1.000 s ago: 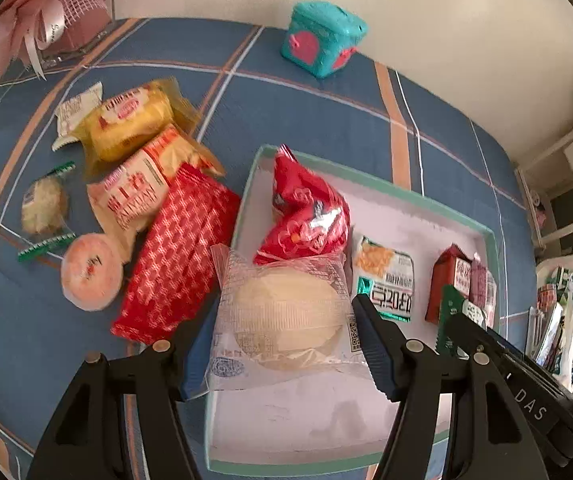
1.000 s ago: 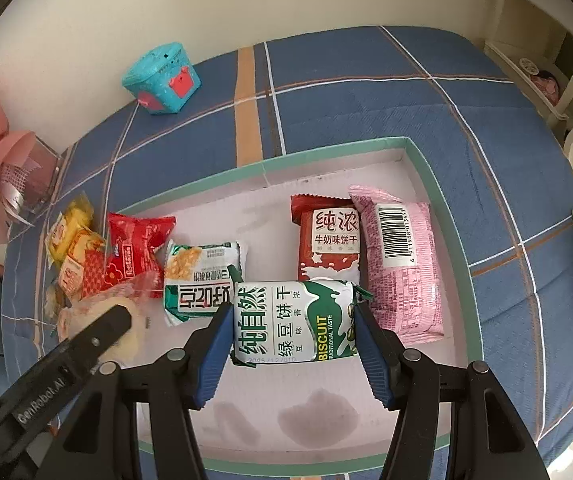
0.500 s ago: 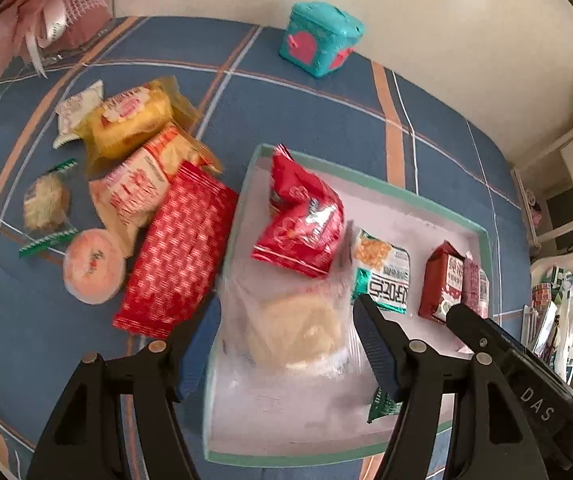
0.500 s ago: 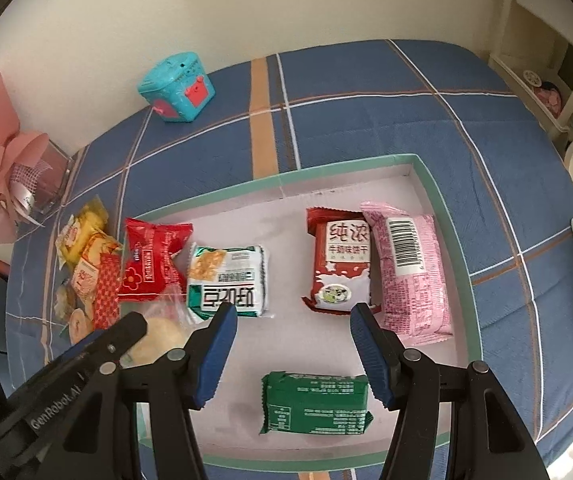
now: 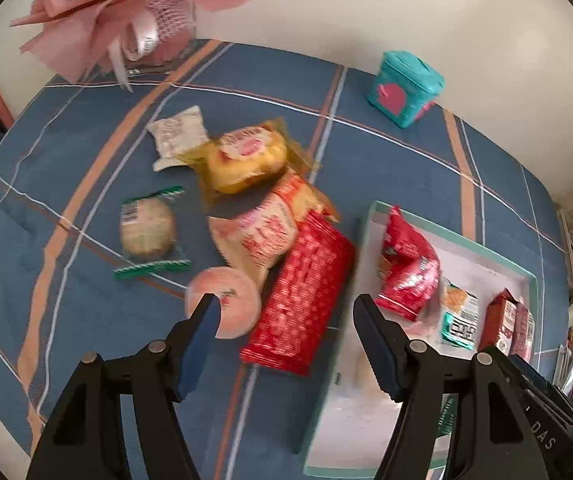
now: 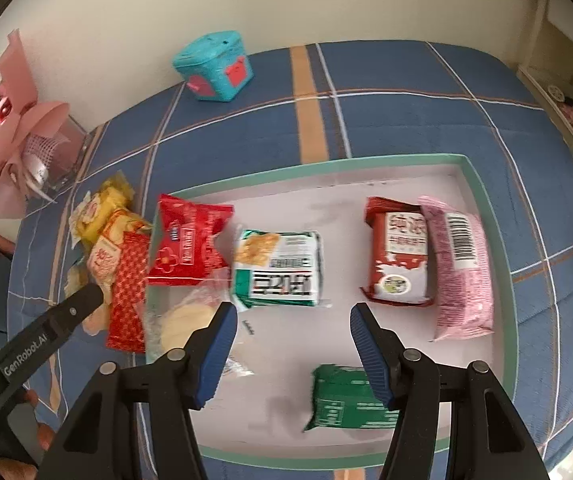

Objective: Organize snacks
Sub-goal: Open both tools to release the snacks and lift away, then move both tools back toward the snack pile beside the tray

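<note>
Both grippers hang with jaws apart, holding nothing. The left gripper point(image 5: 286, 316) is over the red patterned packet point(image 5: 300, 298), which lies on the blue plaid surface point(image 5: 86, 152) just outside the tray's point(image 6: 326, 164) left rim. The right gripper point(image 6: 292, 330) is over bare tray floor, the green packet point(image 6: 346, 400) near the front rim, the round cake point(image 6: 184, 320) by the left wall.

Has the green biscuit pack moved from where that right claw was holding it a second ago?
Yes. The green biscuit pack has left the open right claw and lies flat near the front rim of the tray, nearer than the red milk-biscuit pack.
</note>
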Available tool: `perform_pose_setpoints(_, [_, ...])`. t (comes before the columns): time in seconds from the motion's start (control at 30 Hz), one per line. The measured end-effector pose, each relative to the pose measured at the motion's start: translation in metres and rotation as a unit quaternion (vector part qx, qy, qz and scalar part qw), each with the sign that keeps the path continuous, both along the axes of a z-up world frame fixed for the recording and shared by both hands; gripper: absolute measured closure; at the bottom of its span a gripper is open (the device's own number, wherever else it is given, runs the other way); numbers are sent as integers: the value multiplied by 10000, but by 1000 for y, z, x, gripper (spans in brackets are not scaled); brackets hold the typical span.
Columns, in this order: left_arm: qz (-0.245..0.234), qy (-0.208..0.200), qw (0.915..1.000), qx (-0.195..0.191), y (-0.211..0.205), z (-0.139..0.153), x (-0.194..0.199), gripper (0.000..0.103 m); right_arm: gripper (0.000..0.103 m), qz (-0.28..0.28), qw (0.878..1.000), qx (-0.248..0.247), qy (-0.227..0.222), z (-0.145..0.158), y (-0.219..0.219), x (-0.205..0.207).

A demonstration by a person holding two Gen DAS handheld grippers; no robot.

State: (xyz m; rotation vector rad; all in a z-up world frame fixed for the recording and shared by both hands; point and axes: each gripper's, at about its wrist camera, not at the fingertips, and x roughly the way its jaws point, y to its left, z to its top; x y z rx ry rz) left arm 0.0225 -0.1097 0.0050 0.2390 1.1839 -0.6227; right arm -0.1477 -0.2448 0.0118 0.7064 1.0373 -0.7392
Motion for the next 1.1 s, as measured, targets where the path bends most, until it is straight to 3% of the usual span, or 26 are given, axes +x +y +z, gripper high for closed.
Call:
perform_pose_setpoints(0.13, [128,-97,9999,17,6,2,8,32,41,89,10000,-35,29,1,6,8])
perform_pose_setpoints(0.2, [207,-168,9996,36,9,3,10,21,36,84,9999,-72,69,1,7,11])
perform_pose_setpoints(0.37, [380,-396,9985,75,16,5,15,11,13,134,9997,-154,92,-2,10,18])
perform_pose_setpoints(0.53, [508,-514,9973,117,21,3,21,8,0,107,9997,-219,60,-2,11,21])
perform_pose_setpoints(1.1, [710,-559,9959,-14,33,7,33,2,0,102,9991,-422,27,-1,16,30])
